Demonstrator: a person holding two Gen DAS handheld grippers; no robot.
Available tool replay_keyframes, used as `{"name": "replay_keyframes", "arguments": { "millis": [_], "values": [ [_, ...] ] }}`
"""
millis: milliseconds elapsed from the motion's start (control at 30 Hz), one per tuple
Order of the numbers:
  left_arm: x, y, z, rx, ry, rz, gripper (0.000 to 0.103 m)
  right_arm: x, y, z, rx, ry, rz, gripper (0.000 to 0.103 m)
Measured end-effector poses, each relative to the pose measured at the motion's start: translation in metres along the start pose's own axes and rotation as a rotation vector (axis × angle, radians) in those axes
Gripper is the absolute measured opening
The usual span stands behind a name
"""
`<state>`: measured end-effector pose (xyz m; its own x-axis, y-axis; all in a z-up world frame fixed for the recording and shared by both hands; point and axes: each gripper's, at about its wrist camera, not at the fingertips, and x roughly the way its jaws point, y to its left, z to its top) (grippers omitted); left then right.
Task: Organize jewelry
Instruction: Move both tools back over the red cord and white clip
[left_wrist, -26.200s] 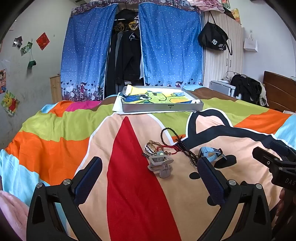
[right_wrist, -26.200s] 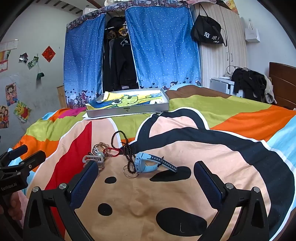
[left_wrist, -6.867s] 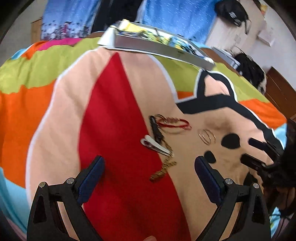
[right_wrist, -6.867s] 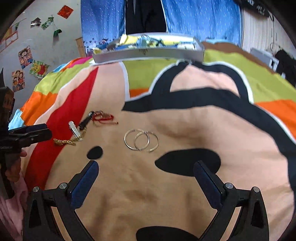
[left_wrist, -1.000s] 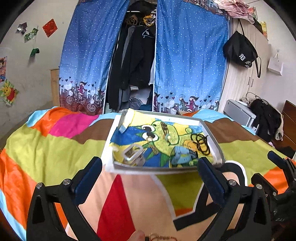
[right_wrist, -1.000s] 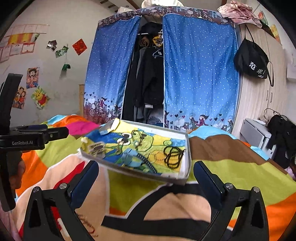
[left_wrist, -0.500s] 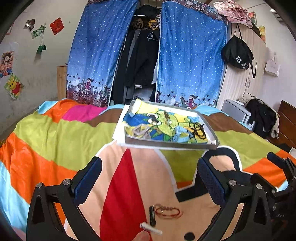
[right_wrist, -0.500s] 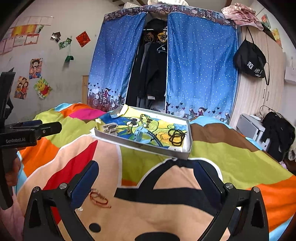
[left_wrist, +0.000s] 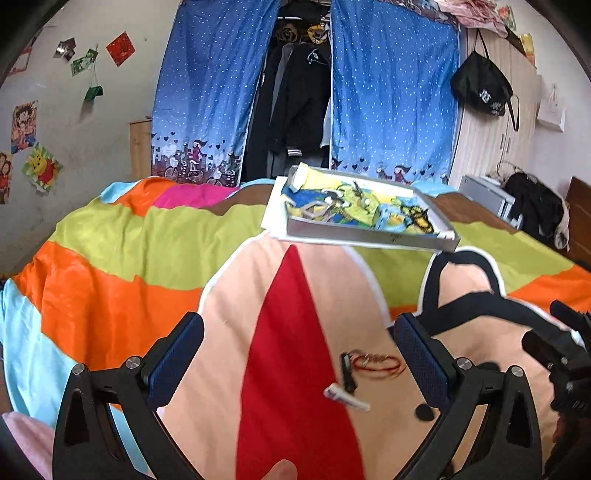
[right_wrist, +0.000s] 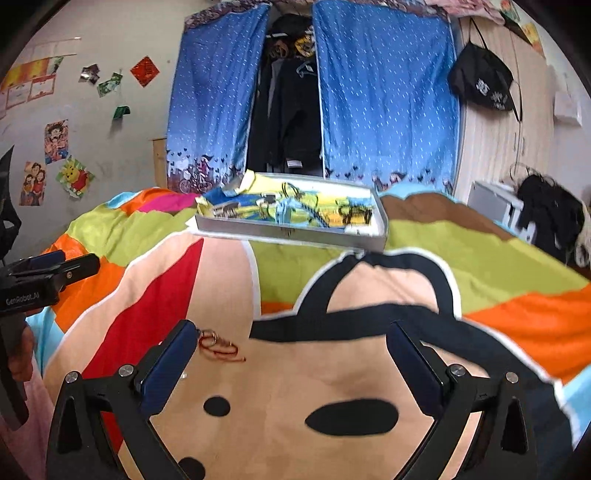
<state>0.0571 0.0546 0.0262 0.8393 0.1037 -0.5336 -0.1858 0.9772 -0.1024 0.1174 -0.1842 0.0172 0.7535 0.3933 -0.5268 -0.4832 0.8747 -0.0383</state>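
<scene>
Both grippers empty, jaws spread wide. Left gripper (left_wrist: 298, 354) and right gripper (right_wrist: 291, 360) hover low over the bedspread (left_wrist: 110, 258).

What's left on the bed: red cord bracelet (left_wrist: 376, 363), a dark clip (left_wrist: 346, 371) touching its left end, and a white clip (left_wrist: 345, 395) just beside that, nearer me. All three sit in the right half of my left gripper's gap, close to the right finger (left_wrist: 421, 354), on the peach patch beside the red wedge.

From the right gripper the same red cord bracelet (right_wrist: 218, 347) lies off to the left, just beside the left finger (right_wrist: 168, 360) and outside the centre line. The clips aren't visible in that view, probably hidden behind that finger.

My call: left gripper is nearer and better lined up. The bracelet's long axis runs roughly left-right across the gap; the white clip lies diagonal, the dark clip points roughly away from me. A small shift right would centre any of them.

The tray (left_wrist: 369, 236) with pieces already sorted sits farther up the bed, straight ahead, slightly right. Open bedspread between here and its near wall, nothing in the carry path.

Room is fine all round. Watch points: the right gripper (left_wrist: 557, 350) sits close on the right, and the soft fabric may bunch under a thin cord when the jaws close.
</scene>
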Motion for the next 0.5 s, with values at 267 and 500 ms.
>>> {"name": "replay_keyframes", "arguments": {
  "millis": [267, 500],
  "values": [
    [0.019, 0.005, -0.034, 0.054, 0.123, -0.049, 0.101, 0.011, -0.005, -0.033, 0.056, 0.098, 0.003, 0.103],
    [0.044, 0.003, -0.056, 0.047, 0.282, -0.078, 0.101, 0.023, -0.005, -0.057, 0.064, 0.189, 0.03, 0.103]
  ]
}}
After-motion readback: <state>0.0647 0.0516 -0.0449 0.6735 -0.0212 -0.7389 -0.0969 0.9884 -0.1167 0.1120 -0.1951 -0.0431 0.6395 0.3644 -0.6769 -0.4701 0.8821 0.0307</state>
